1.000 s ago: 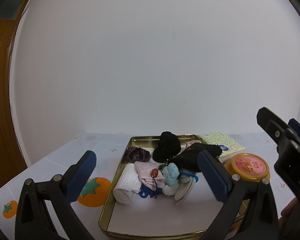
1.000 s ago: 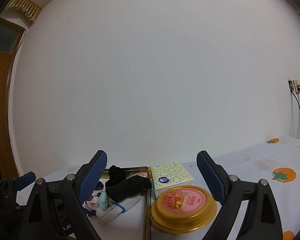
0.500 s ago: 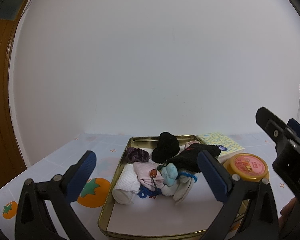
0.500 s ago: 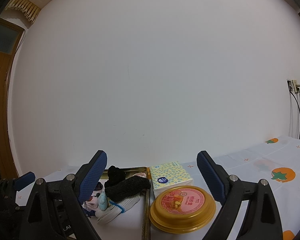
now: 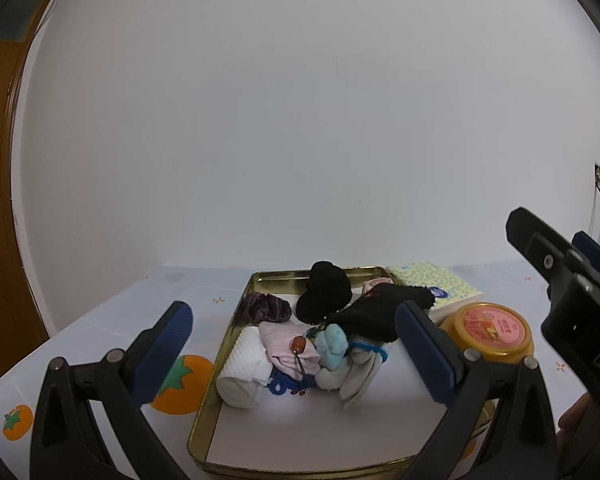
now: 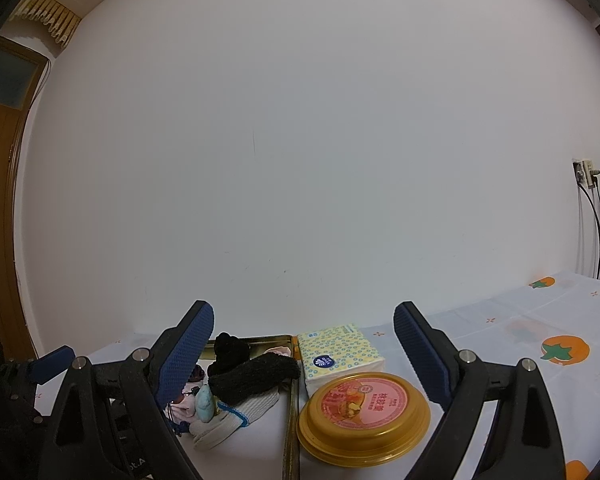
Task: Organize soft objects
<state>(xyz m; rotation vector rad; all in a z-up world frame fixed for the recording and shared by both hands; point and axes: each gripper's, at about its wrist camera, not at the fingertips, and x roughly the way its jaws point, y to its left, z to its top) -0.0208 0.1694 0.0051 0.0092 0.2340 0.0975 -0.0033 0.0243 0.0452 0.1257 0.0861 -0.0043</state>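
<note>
A gold metal tray holds a pile of soft things: a black fuzzy sock, a black pompom piece, a purple scrunchie, a pink cloth, a white rolled towel, a light blue plush and a white sock. My left gripper is open and empty above the tray's near half. My right gripper is open and empty, in front of the tray's right edge and the tin.
A round gold tin with a pink lid stands right of the tray, also in the left wrist view. A yellow-patterned tissue pack lies behind it. The tablecloth has orange fruit prints. A white wall stands behind.
Both grippers have drifted very slightly; the scene sits marginally lower and closer. Nothing was taken hold of or let go.
</note>
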